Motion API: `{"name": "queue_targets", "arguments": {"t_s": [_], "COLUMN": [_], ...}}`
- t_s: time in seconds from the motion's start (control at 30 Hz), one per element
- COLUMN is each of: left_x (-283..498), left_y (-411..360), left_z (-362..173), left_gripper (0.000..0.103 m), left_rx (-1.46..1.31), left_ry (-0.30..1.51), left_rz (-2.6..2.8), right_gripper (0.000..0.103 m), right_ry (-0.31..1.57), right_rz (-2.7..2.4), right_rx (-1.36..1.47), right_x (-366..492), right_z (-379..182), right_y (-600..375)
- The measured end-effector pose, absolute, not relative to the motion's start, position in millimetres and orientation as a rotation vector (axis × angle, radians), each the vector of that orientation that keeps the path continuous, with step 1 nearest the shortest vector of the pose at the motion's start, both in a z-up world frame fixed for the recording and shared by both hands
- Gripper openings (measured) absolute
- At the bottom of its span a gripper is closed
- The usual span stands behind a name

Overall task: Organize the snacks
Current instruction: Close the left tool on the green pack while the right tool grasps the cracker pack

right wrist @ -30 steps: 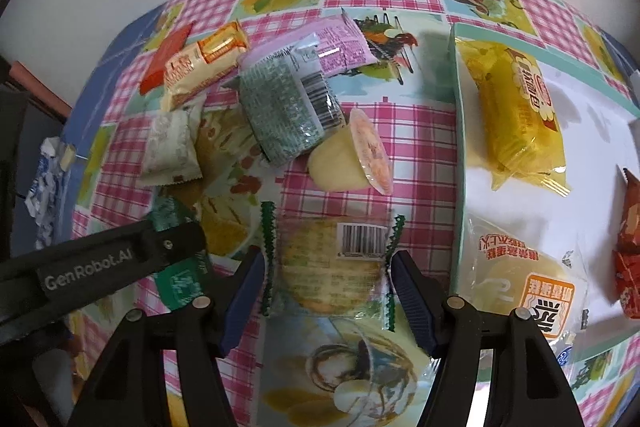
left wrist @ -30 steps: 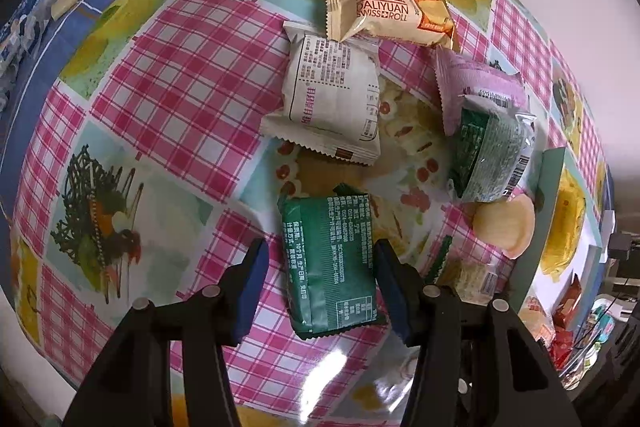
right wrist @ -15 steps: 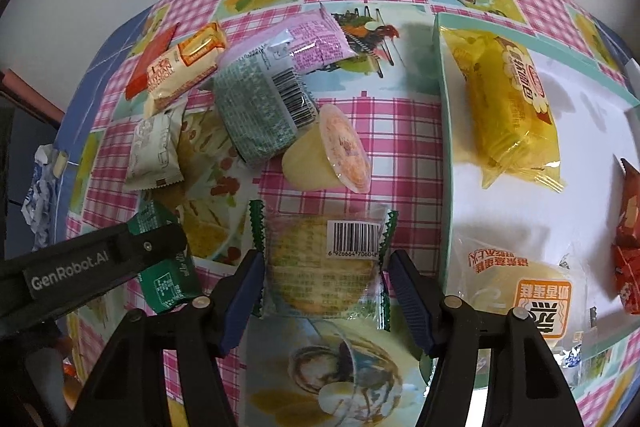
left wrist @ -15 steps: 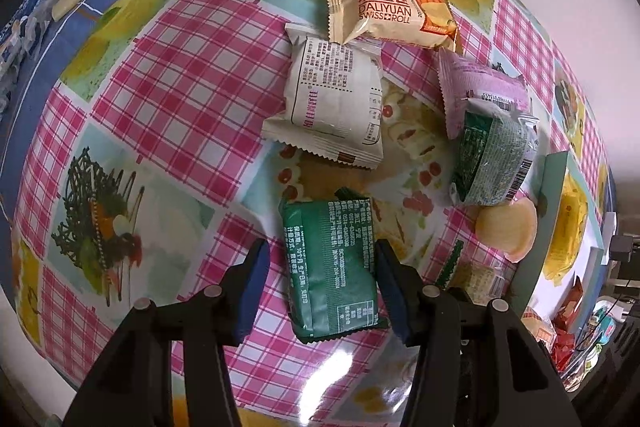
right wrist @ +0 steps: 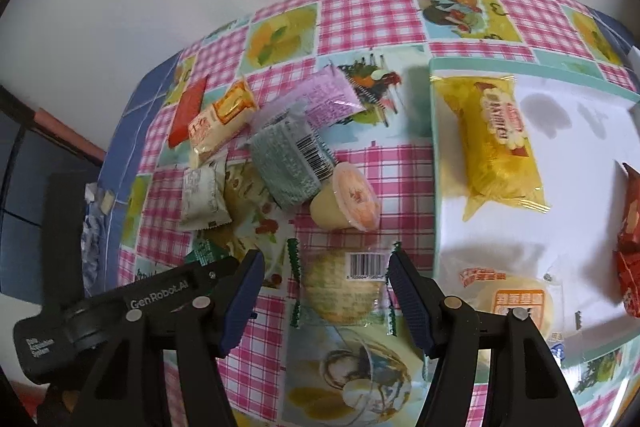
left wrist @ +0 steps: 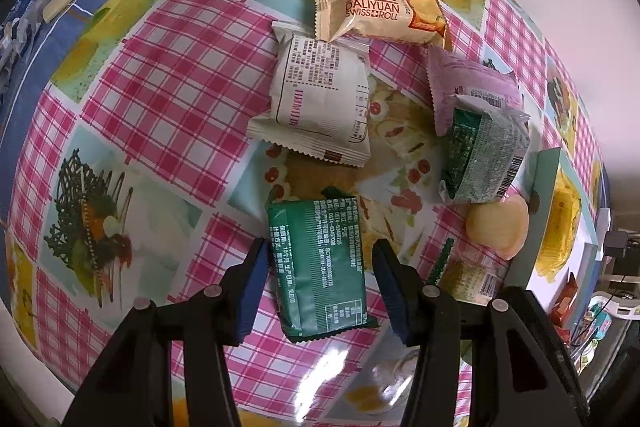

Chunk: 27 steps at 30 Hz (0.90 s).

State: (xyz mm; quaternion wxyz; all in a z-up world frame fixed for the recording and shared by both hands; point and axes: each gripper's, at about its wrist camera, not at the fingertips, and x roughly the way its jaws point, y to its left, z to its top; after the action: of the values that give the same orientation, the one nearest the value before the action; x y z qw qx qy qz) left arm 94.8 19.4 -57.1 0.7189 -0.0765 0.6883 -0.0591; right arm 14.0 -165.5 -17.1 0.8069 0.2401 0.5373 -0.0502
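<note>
Right wrist view shows the one real change: the right tongs [right wrist: 325, 267] have pulled up and tipped a little, so the whole bench [right wrist: 360, 19] looks smaller and further off than a second ago. The round biscuit in its clear wrapper [right wrist: 340, 287] has shrunk along with the bench. It has not kept its size between the pads, so I judge it is lying on the cloth and has not come up with the tongs. The jaws are partly open at the same width as before. A strip of cloth shows between the left pad and the wrapper's green crimp, and the right pad sits at the other crimp without visibly squeezing it. The tongs hold nothing.

The biscuit lies just beside the white tray [right wrist: 436, 167], below the jelly cup [right wrist: 344, 203]. The yellow packet [right wrist: 496, 147] and other snacks are already in the tray.

The left wrist view matches the earlier frames. The left tongs [left wrist: 320, 255] hang steeply over the green packet [left wrist: 316, 263] and have not shifted. Their jaws are narrowly open with the packet flat on the bench between them, and a thin gap shows on each side.

For the task, neither snack is secured yet. The biscuit's pick probably needs another descent and a proper close before it can go across to the tray.
</note>
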Motion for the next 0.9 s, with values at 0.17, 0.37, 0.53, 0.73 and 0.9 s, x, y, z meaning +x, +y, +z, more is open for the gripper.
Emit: {"name": "queue_targets", "arguments": {"t_s": [0.17, 0.37, 0.53, 0.73, 0.9], "left_x": [95.6, 95.7, 94.8, 93.5, 91.1], "left_y": [19.2, 19.2, 11.8, 0.6, -12.4], "left_z": [-58.3, -58.1, -58.2, -59.2, -58.8], "left_gripper": [0.055, 0.055, 0.055, 0.055, 0.055], "left_rx": [-0.173, -0.145, -0.117, -0.062, -0.010], "left_ry": [1.523, 1.521, 1.513, 1.497, 1.482], "left_rz": [-0.141, -0.145, -0.141, -0.135, -0.127], "right_gripper": [0.068, 0.068, 0.068, 0.069, 0.070], "right_ry": [1.231, 1.269, 1.263, 1.256, 1.251], "right_rz": [-0.155, -0.157, -0.173, -0.181, -0.198], "right_rx": [0.462, 0.348, 0.298, 0.246, 0.170], "right_x": [18.2, 25.5, 26.4, 24.0, 25.9], "right_z": [-41.2, -52.4, -53.7, -55.7, -59.8], "right_y": [-157.6, -136.7, -130.3, -123.6, -106.7]}}
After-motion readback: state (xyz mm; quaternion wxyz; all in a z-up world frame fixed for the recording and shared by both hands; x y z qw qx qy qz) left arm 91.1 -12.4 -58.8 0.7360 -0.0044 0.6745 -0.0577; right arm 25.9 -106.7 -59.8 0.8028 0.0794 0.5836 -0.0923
